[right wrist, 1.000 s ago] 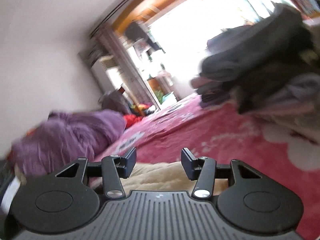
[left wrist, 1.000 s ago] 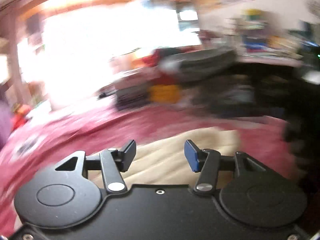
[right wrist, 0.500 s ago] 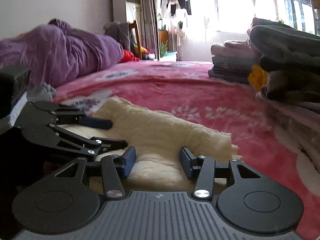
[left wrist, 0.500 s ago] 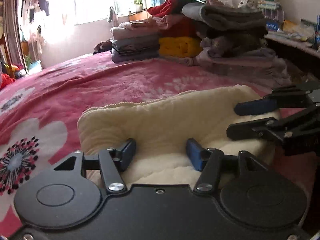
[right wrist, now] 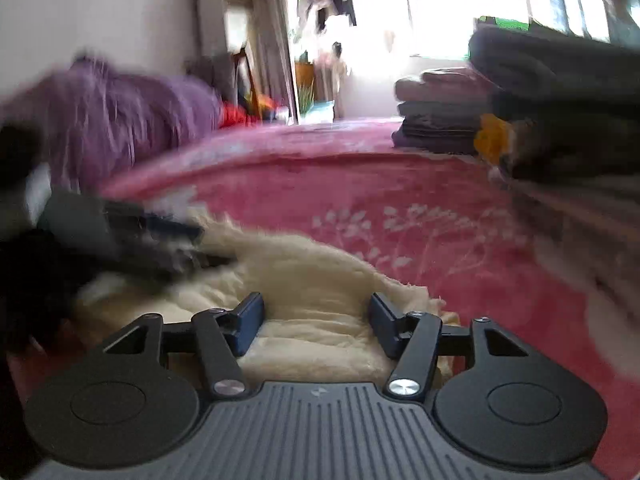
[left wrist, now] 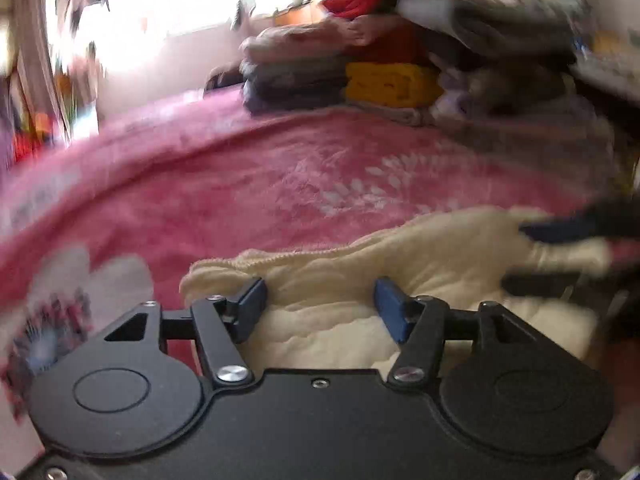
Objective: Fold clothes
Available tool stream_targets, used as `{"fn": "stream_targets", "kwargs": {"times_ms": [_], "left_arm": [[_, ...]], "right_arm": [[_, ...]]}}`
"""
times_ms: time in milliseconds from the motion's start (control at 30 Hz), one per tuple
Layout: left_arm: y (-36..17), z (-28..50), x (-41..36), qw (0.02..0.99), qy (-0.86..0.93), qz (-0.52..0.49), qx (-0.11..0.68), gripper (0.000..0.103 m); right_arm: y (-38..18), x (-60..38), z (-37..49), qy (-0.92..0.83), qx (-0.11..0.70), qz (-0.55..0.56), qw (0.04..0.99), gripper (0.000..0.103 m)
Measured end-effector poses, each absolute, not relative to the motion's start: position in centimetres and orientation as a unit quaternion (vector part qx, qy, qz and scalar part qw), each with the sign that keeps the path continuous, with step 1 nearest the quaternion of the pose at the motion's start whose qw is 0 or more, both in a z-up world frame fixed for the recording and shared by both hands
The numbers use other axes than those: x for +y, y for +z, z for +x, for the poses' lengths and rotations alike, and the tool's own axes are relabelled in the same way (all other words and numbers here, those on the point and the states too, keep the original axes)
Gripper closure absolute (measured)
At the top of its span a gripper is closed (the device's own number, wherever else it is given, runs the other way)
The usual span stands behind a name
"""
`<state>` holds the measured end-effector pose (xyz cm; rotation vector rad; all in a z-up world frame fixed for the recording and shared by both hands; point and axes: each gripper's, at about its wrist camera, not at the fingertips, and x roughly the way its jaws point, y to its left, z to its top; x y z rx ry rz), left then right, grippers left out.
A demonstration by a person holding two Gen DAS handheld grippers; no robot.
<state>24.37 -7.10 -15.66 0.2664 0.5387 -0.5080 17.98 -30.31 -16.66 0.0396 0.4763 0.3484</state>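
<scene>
Nearest, in the left wrist view: left gripper (left wrist: 320, 308), jaws wide apart, nothing held, two blue pads (left wrist: 251, 307) poised just over the near edge of one cream fleece garment (left wrist: 360, 280). Same garment in the right wrist view (right wrist: 304, 280), under the right gripper (right wrist: 316, 320), jaws likewise spread wide and holding nothing. Contact between pads and fleece not clear in either view.

One garment only, lying folded in a long low bundle on the bed, on a pink blanket (left wrist: 260, 184) with a white leaf print. Toward the far right end of the bundle in the left view, the right gripper's fingers (left wrist: 576, 228), blurred, one above and one below. At the left of the right view, the left gripper's fingers (right wrist: 160, 232), equally blurred.

Farther back on the blanket, a pile of folded clothes (left wrist: 400, 60), several layers in grey, red and mauve, with one yellow piece (left wrist: 392, 84) in the middle; exact count lost to blur. Same pile at the right of the right view (right wrist: 540, 112).

Far left in the right view, one purple heap of bedding (right wrist: 120, 116). Beyond everything, one bright window (right wrist: 432, 12) washed out with light.
</scene>
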Motion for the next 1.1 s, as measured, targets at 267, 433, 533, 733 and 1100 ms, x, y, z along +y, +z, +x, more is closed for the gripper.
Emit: {"fn": "stream_targets", "kwargs": {"times_ms": [267, 433, 533, 733, 1100], "left_arm": [[-14.9, 22.6, -5.1, 0.94, -0.25, 0.073, 0.222, 0.041], [-13.3, 20.8, 0.4, 0.938, -0.244, -0.098, 0.224, 0.028], [-13.4, 20.4, 4.1, 0.922, -0.223, -0.196, 0.248, 0.026], [-15.3, 20.8, 8.5, 0.865, -0.201, -0.337, 0.313, 0.025], [-17.5, 22.2, 5.9, 0.827, -0.252, -0.32, 0.387, 0.027]], "right_arm": [[-16.0, -30.4, 16.4, 0.167, 0.212, 0.038, 0.962, 0.043], [-14.1, -31.8, 13.3, 0.147, 0.16, 0.084, 0.972, 0.024], [-14.1, -34.3, 13.1, 0.123, 0.174, 0.155, 0.965, 0.02], [-15.7, -37.8, 13.7, 0.104, 0.2, 0.29, 0.93, 0.018], [-18.4, -35.1, 17.2, 0.16, 0.271, 0.295, 0.902, 0.014]]}}
